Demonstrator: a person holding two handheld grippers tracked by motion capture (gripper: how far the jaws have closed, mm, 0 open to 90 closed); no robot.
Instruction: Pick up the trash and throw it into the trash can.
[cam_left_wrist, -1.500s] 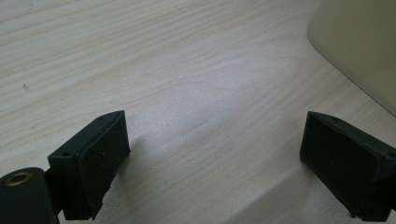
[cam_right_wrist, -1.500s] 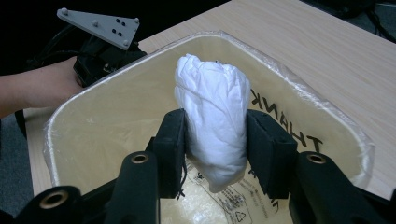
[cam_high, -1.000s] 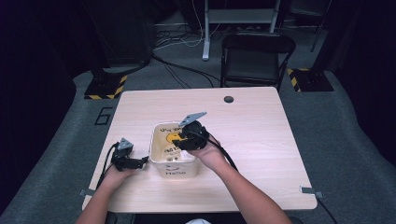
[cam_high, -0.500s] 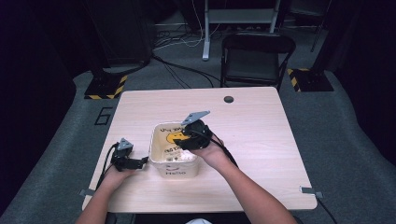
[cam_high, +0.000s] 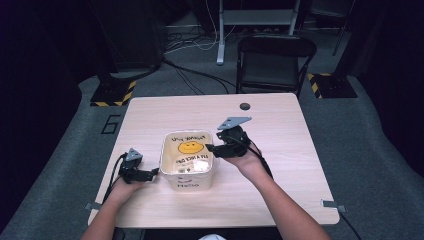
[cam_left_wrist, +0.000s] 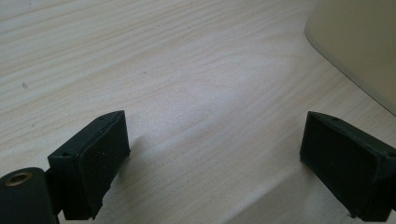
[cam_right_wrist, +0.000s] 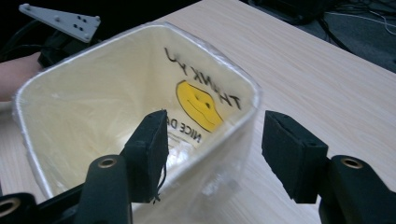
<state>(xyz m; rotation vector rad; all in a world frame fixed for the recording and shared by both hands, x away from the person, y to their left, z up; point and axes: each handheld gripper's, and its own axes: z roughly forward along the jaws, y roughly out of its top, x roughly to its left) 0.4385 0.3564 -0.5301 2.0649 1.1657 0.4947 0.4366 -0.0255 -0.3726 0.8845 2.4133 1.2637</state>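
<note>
Right gripper (cam_right_wrist: 212, 154) is held at the cream tub's (cam_high: 189, 160) near wall, jaws just opened, wall between them, pads not pressing. Left gripper (cam_left_wrist: 215, 163) is spread wide over bare table (cam_left_wrist: 177, 70), tub just beside it. A black chair (cam_high: 275, 62) is seen beyond the table.

- The cream bin (cam_right_wrist: 140, 107) carries a bag printed "THANK YOU" above a yellow smiley face (cam_right_wrist: 201, 105), with "NICE DA…" below (rest hidden).
- Its near outer wall reads "Hello" (cam_high: 187, 185).
- The floor (cam_high: 75, 130), left of the table, bears a "6" (cam_high: 111, 124).
</note>
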